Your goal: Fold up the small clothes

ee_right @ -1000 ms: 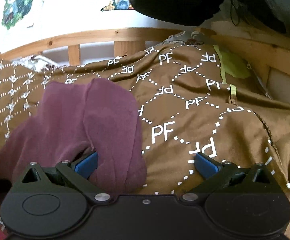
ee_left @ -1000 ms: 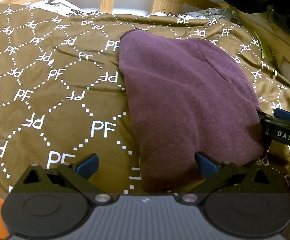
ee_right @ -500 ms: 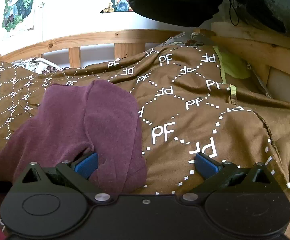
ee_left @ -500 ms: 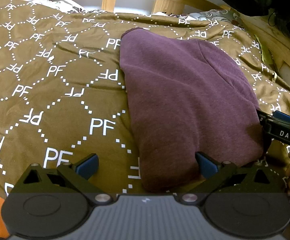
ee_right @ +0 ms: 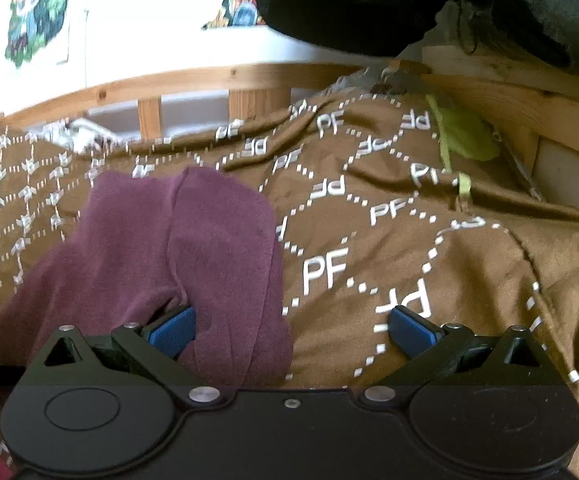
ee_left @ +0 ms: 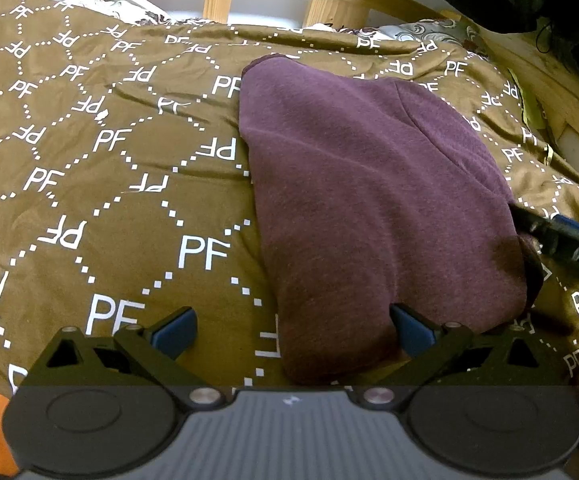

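Item: purple garment (ee_left: 369, 200), folded, flat on the brown bedspread (ee_left: 89, 200); long axis 12 to 6 o'clock. Left gripper (ee_left: 289, 330): jaws spread wide, astride the near left corner. Right gripper (ee_right: 289, 330): jaws released, straddling the near right edge. Both equally near.

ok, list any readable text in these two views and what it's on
"PF": white letters repeated all over the brown bedspread, some upright, some mirrored or upside down; sharp in both views.
White lettering on the right gripper's black body at the right edge of the left wrist view: too blurred to read.
Colourful posters on the wall: blurred, no words legible.
Purple garment: no print or label visible.
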Demonstrator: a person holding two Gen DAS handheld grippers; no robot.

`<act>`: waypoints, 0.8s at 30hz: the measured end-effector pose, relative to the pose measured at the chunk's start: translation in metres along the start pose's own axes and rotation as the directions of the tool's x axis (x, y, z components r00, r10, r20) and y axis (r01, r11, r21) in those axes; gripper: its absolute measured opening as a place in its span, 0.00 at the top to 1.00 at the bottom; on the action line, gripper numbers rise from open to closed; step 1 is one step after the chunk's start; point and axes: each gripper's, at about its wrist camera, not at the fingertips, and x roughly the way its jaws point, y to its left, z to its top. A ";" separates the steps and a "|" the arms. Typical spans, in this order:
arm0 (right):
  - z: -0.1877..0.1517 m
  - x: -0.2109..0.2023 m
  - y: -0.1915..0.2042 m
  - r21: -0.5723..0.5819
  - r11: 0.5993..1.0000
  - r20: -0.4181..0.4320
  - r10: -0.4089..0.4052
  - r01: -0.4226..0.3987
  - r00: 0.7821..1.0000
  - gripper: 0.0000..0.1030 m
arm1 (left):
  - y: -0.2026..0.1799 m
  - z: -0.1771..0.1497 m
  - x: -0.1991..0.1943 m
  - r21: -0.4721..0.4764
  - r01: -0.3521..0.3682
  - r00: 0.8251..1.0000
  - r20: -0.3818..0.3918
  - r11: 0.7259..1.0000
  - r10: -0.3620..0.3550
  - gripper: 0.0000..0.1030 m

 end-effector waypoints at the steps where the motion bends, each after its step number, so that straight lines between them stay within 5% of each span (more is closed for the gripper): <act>1: 0.001 -0.003 -0.002 0.013 1.000 0.022 0.003 -0.003 1.000 0.01 | 0.000 0.000 0.000 0.000 0.000 1.000 0.000 1.000 0.000 0.00; 6: 0.011 -0.006 -0.011 0.047 0.999 0.082 0.003 -0.007 0.997 0.01 | 0.000 0.000 0.000 0.002 -0.001 1.000 0.000 1.000 0.001 0.00; 12: 0.025 0.013 -0.019 0.102 0.989 0.100 0.101 -0.111 0.990 0.03 | 0.001 0.000 -0.001 -0.003 0.006 1.000 -0.001 1.000 -0.006 0.00; 24: 0.023 0.048 -0.011 0.105 0.973 0.008 0.205 -0.205 0.979 0.50 | 0.009 0.012 -0.023 -0.051 0.118 0.990 0.085 0.992 -0.113 0.01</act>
